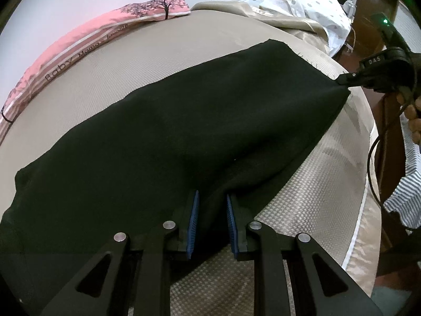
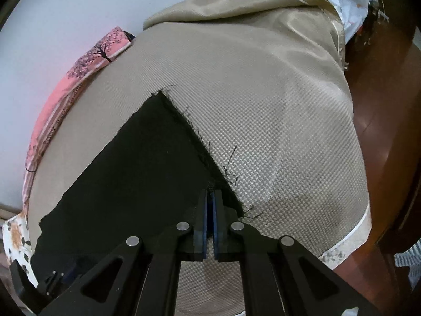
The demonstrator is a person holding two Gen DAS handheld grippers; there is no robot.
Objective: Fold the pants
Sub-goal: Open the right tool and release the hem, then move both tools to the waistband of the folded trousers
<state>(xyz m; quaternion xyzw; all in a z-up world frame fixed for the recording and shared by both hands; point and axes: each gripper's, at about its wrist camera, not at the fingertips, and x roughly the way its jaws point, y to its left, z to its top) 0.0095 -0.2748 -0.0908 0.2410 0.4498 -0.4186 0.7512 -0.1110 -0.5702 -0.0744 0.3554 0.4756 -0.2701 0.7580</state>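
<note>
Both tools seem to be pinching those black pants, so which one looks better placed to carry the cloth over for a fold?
Probably the right tool: it pinches the frayed end corner of the black pants, free to swing over. The left tool grips mid-edge.

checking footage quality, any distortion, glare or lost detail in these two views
Left wrist view: strong fisheye bowing of the bed, black pants nearly featureless, dark vignette corners. Right wrist view: same bowing, sheen on the satin cover, frayed threads sharp.
</note>
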